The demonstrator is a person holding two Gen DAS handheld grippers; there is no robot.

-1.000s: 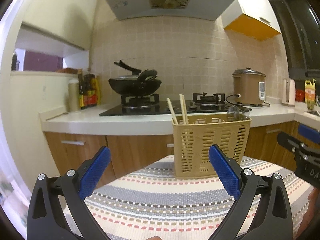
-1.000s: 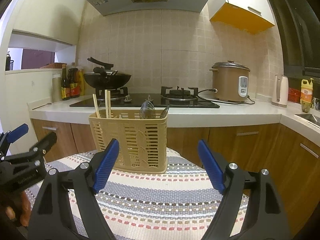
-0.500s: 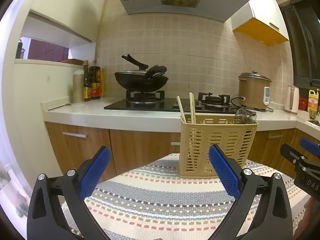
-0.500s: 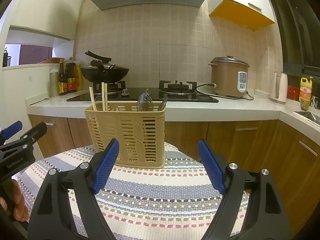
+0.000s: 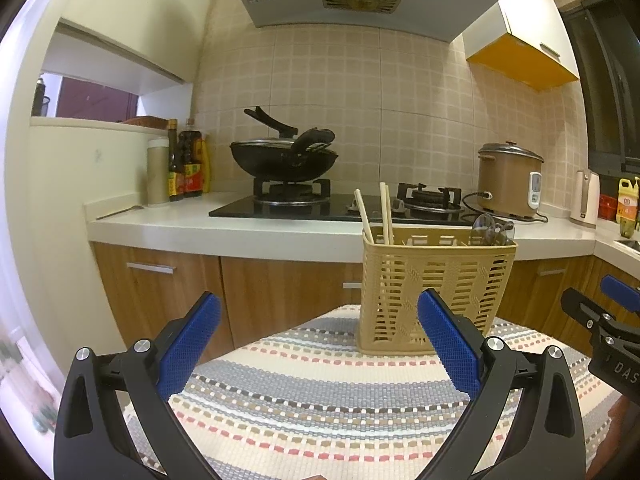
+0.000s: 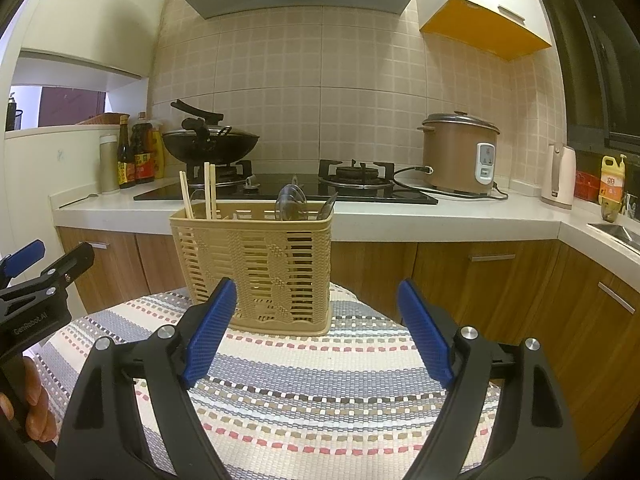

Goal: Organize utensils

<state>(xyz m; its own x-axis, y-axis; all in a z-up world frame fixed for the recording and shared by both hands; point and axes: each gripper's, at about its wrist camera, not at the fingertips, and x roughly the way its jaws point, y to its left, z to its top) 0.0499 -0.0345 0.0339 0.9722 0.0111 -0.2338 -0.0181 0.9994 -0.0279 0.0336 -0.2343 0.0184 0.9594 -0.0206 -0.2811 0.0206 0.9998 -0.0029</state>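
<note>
- The left gripper (image 5: 318,340) has swung its view leftward and risen; the utensil basket (image 5: 436,292) now sits further right.
- The right gripper (image 6: 316,328) has dropped lower, and the left gripper (image 6: 44,268) beside it sits higher.

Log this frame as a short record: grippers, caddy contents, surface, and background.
left gripper: open, empty, above the mat
right gripper: open, empty, above the mat
caddy: beige slotted basket, upright on the mat
chopsticks: standing at the caddy's left end
spoons: metal, right of the middle
mat: striped woven, no loose utensils visible
background: wok on stove, rice cooker on counter
</note>
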